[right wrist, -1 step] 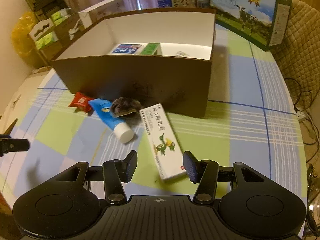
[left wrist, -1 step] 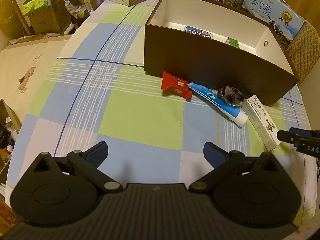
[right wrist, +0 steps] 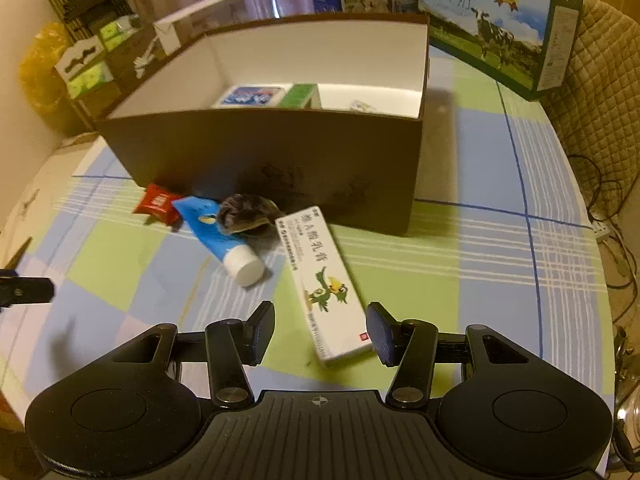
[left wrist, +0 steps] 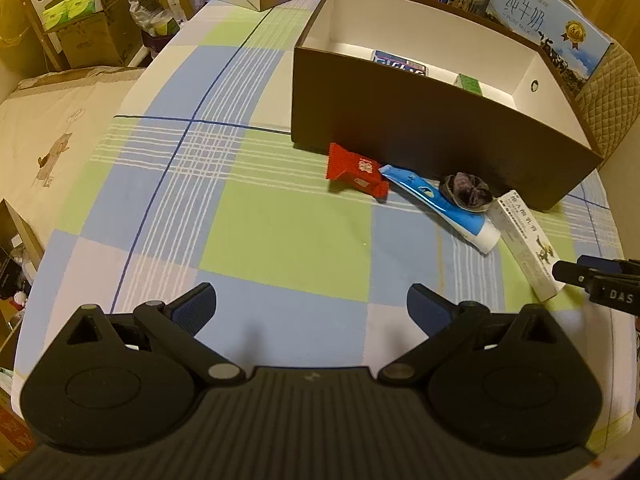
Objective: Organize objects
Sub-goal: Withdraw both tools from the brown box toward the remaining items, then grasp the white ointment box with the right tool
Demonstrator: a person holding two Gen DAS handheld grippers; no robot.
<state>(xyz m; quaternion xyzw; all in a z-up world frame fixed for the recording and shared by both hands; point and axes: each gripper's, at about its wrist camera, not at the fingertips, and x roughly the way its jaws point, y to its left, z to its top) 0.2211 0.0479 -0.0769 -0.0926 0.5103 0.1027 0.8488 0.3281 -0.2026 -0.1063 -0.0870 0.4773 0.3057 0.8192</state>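
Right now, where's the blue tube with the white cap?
In the right wrist view the blue tube lies on the tablecloth before the brown box, between the red packet and the white carton, under the dark scrunchie.

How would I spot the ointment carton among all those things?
Find the big brown cardboard box on the checked tablecloth. In front of it lies a row of small items; the long white carton with a green cartoon bird is the only rectangular box, rightmost, beside the blue tube.
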